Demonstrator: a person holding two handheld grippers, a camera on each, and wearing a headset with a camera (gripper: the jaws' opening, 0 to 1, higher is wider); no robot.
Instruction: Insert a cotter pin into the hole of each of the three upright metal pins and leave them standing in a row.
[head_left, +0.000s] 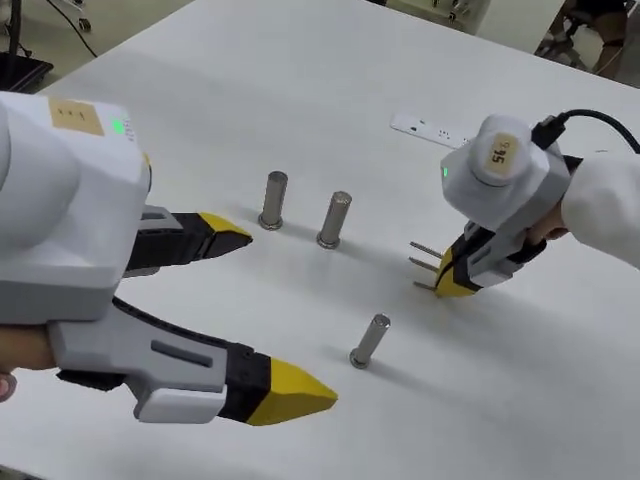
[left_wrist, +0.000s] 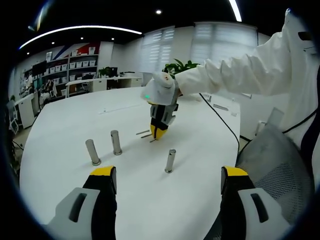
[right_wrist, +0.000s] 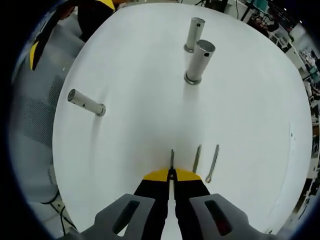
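Right gripper (right_wrist: 171, 174) pinches thin grey metal cotter pin (right_wrist: 171, 159): likely light, slippery, best held by its head. Left gripper (head_left: 280, 313), nine o'clock, spread.

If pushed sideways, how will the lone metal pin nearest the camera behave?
Probably tips easily: the metal pin is tall and slim on a small flanged base. Once down, its round body would likely roll on the smooth table. Looks solid metal, so stiff.

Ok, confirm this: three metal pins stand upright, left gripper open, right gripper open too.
Wrong on the right gripper: it is shut on a cotter pin, as the right gripper view shows. The three metal pins stand upright and the left gripper is open.
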